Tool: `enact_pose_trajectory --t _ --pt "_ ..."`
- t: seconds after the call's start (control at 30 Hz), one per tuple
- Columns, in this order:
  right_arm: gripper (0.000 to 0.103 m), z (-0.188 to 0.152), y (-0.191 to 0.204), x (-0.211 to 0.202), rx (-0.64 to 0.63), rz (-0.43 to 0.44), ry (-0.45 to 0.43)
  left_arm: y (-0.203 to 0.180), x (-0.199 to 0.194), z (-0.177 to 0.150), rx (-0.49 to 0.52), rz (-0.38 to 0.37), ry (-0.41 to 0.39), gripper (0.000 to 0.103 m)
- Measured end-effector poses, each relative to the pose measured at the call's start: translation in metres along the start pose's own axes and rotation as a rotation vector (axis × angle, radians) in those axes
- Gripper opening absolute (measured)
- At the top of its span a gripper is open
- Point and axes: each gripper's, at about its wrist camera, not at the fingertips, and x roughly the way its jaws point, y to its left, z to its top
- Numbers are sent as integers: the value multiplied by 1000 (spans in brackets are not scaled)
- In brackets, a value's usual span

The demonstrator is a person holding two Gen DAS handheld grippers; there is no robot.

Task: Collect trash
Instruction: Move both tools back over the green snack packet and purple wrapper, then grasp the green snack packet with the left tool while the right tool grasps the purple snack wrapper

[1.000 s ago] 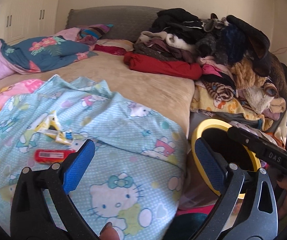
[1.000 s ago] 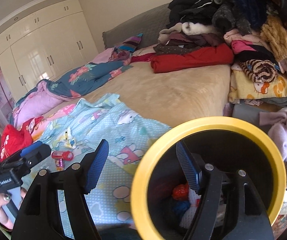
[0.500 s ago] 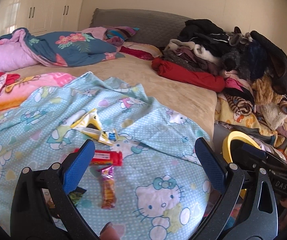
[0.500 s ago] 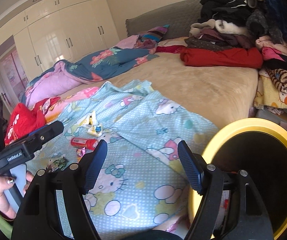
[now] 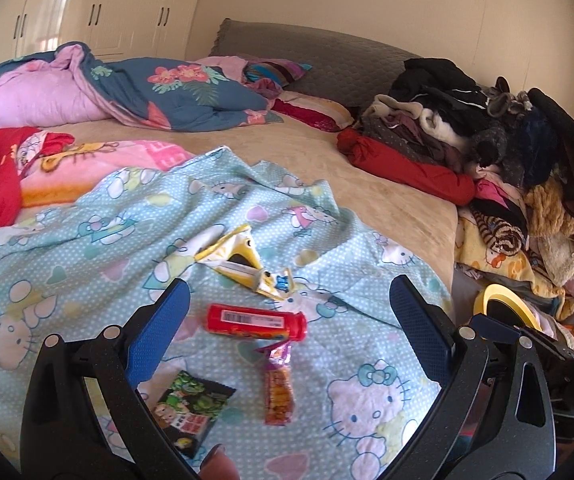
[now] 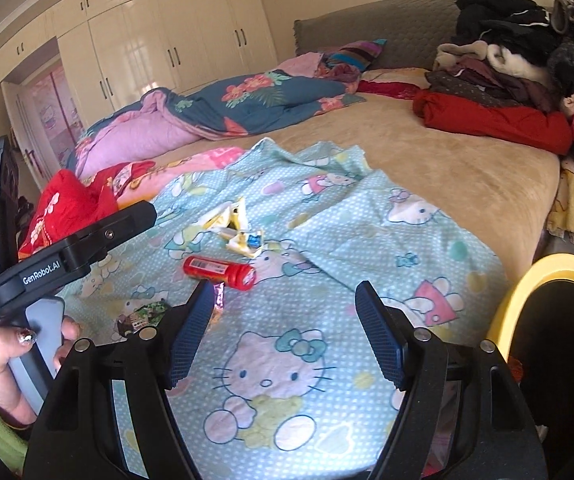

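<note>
The left tongs (image 5: 287, 320) stand wide open and empty over the sheet (image 5: 87, 248), a thin pale-blue cotton printed with cartoon cats, spread on the bed (image 5: 387, 200). The red tube (image 5: 257, 322) lies on that sheet just ahead of the left tongs, between the lines of the two blue pads, its long axis running crosswise to them, from one pad towards the other. To close on its round sides the tongs would likely need a roll of the wrist, or else must pinch it end to end. It looks like hard, smooth plastic with a barcode label, so it may roll or slip.

Beyond the tube lies a yellow wrapper (image 5: 239, 260), torn and crumpled, of glossy foil. On the near side of the tube is a slim orange sachet (image 5: 279, 392), its long axis pointing towards the tongs, and left of that a flat green packet (image 5: 191, 404), part hidden by the left finger.

The right tongs (image 6: 283, 320) are also well open and hold nothing; from them the tube (image 6: 219, 271) lies ahead and to the left, so the left hand (image 6: 15, 364) is nearer. The yellow-rimmed bin (image 6: 523, 292) stands off the bed's edge, right of the tube, near the right tongs.
</note>
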Motion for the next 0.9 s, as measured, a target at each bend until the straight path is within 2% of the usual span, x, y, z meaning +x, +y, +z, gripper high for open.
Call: enact_pose_trajectory --t 0.23,0.43,0.53,0.7,0.77,0.8,0.9 --pt "70 0 21 26 -23 41 49 34 -1 -4 -35 39 23 92" --pt "70 -2 34 48 -31 80 95 69 1 -19 -75 68 85 92" --pt "64 -5 39 61 -33 107 127 86 2 -28 -96 74 123 81" --pt "52 -10 46 83 -47 139 192 105 6 -48 -162 18 201 59" --pt "46 -12 48 92 -44 156 218 109 9 -56 -191 -19 234 55" --pt "45 -13 49 95 -44 162 227 109 10 -60 -198 -30 246 50" --pt "42 -14 56 107 -55 184 256 111 14 -69 -237 -69 285 47"
